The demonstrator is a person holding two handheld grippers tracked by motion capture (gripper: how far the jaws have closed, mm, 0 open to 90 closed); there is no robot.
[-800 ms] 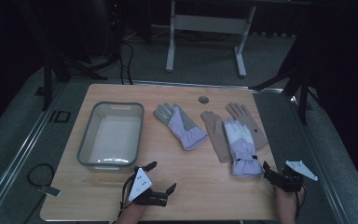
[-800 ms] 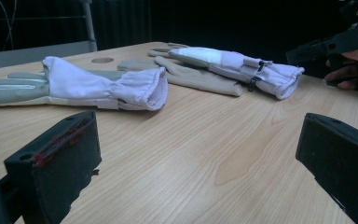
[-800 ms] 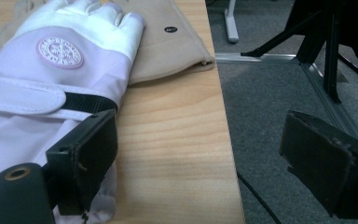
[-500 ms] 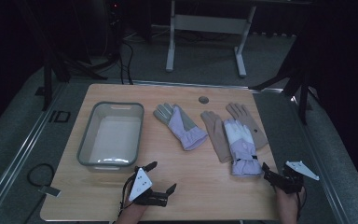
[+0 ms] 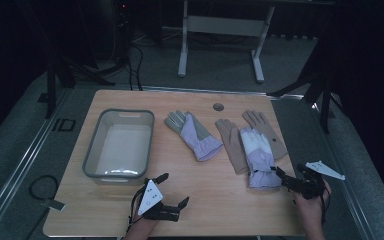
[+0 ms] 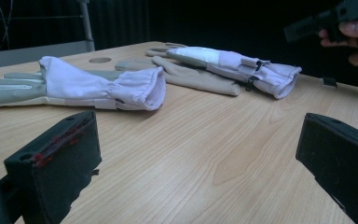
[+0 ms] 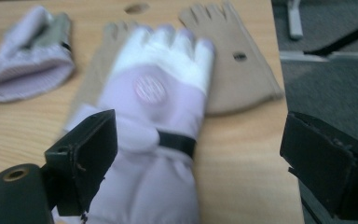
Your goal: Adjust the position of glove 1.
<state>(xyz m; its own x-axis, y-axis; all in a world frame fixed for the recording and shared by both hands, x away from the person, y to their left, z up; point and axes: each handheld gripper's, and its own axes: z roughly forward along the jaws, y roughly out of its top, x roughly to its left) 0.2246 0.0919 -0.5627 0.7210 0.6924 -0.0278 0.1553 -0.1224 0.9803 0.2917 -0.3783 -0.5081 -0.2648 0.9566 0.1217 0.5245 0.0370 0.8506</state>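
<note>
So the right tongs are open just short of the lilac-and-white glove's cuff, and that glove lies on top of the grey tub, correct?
Not quite. The right tongs are open near the cuff of the lilac-and-white glove, but that glove lies across two tan gloves, not on the grey tub. The tub stands apart at the table's left, as the high view shows.

The lilac glove point(image 7: 154, 154) looks blurred, its cuff cut off below.
</note>
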